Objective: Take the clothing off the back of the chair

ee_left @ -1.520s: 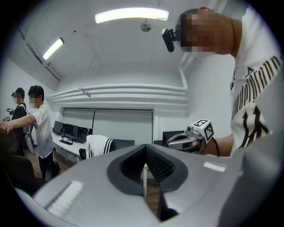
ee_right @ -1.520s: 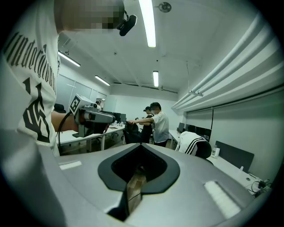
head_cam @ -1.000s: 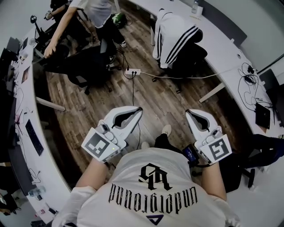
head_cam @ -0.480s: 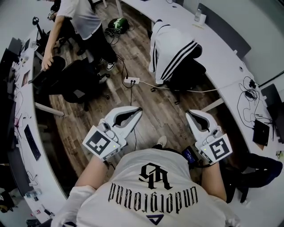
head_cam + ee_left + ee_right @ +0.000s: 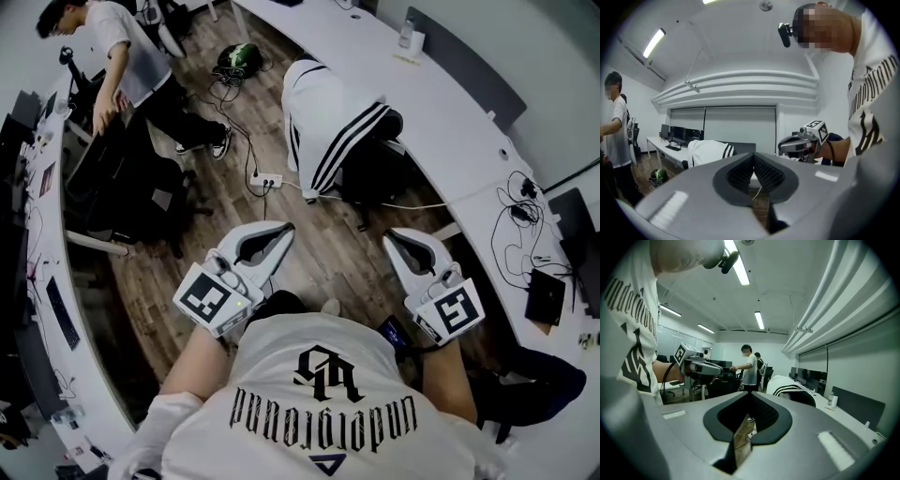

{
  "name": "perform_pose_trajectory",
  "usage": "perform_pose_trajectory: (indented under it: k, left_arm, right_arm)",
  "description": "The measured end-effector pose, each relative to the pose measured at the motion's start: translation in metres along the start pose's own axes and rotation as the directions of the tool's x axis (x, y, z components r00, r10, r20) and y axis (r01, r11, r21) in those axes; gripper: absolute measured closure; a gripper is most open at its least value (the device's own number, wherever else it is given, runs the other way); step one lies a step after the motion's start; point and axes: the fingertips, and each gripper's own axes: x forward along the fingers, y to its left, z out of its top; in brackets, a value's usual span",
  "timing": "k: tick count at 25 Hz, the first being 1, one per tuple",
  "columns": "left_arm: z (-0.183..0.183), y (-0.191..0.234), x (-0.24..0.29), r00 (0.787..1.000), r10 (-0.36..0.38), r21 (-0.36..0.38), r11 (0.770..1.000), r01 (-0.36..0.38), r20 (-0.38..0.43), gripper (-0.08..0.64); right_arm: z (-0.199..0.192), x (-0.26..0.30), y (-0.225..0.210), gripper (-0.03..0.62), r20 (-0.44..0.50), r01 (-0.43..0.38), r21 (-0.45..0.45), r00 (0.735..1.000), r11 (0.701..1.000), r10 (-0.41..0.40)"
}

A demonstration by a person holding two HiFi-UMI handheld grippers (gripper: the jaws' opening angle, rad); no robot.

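A white jacket with black stripes [image 5: 323,122] hangs over the back of a dark office chair [image 5: 375,164] beside the long white desk. It also shows as the white jacket [image 5: 708,152] in the left gripper view and the white jacket [image 5: 790,386] in the right gripper view. My left gripper [image 5: 286,230] and right gripper [image 5: 389,239] are held level in front of my chest, both shut and empty, well short of the chair. Each gripper view shows the other gripper: the right gripper [image 5: 783,145] and the left gripper [image 5: 719,370].
A person in a white shirt [image 5: 127,61] leans over dark chairs [image 5: 127,183] at the left. A power strip [image 5: 267,180] and cables lie on the wood floor. White desks [image 5: 441,103] curve along both sides, with a bottle [image 5: 406,33] and laptops on them.
The chair with the jacket and the standing person have drifted down and left in the head view as I walk toward them. Both grippers stay shut and level.
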Motion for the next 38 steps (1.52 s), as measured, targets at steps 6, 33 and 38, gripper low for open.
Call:
perform_pose_trajectory:
  k: [6, 33, 38]
  left_arm:
    - [-0.002, 0.034, 0.025, 1.000, 0.020, -0.020, 1.000, -0.019, 0.007, 0.509]
    - [-0.014, 0.240, 0.133, 0.987, -0.145, -0.033, 0.989, 0.144, -0.064, 0.403]
    - [-0.035, 0.266, 0.153, 0.975, -0.190, -0.071, 0.981, 0.183, -0.112, 0.277]
  right_arm:
    - [-0.007, 0.017, -0.034, 0.570, -0.004, 0.017, 0.023, 1.000, 1.000, -0.017]
    - [-0.011, 0.203, -0.135, 0.328, -0.163, 0.123, 0.015, 0.979, 0.992, -0.119]
    - [-0.021, 0.229, -0.151, 0.284, -0.220, 0.160, 0.017, 0.964, 0.987, -0.152]
